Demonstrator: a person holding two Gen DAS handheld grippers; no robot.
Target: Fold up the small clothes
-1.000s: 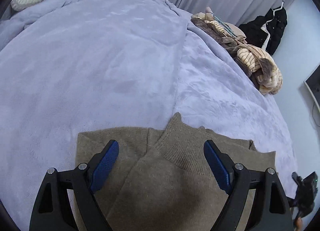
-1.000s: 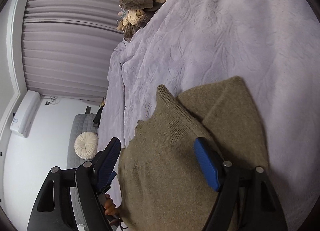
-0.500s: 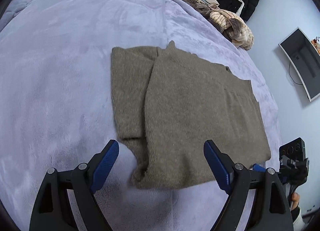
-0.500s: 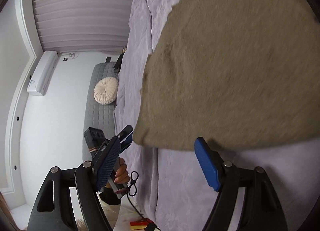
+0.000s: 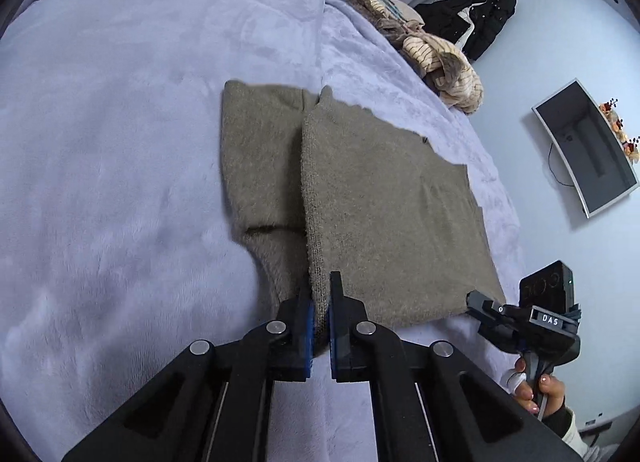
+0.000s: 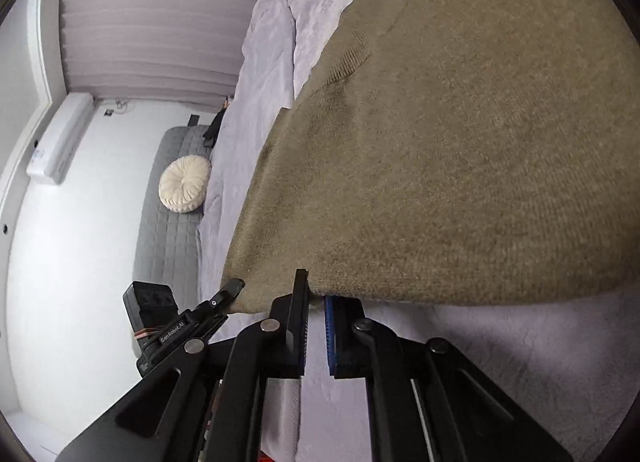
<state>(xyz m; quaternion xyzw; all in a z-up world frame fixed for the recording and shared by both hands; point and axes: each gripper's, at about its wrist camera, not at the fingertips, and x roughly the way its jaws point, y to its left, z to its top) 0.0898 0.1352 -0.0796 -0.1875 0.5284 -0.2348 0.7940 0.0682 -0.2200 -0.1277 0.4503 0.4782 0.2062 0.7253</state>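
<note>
An olive-brown knit sweater (image 5: 380,198) lies flat on the lilac blanket (image 5: 120,142), sleeves folded in over the body. My left gripper (image 5: 320,294) is shut on the sweater's near hem at its left corner. My right gripper (image 6: 316,294) is shut on the same hem edge (image 6: 400,286) at the other corner; it also shows in the left wrist view (image 5: 480,304) at the sweater's right corner. The sweater (image 6: 480,122) fills most of the right wrist view. The left gripper's tip (image 6: 232,286) shows there at the far corner.
A pile of striped and beige clothes (image 5: 432,50) lies at the bed's far right edge. A black jacket (image 5: 480,18) hangs on the wall and a monitor (image 5: 584,146) is mounted to the right. A round cream cushion (image 6: 184,184) sits on a grey sofa (image 6: 168,222).
Both grippers pulled back from the collar end to the sweater's hem. Both went from wide open to shut on the hem corners.
</note>
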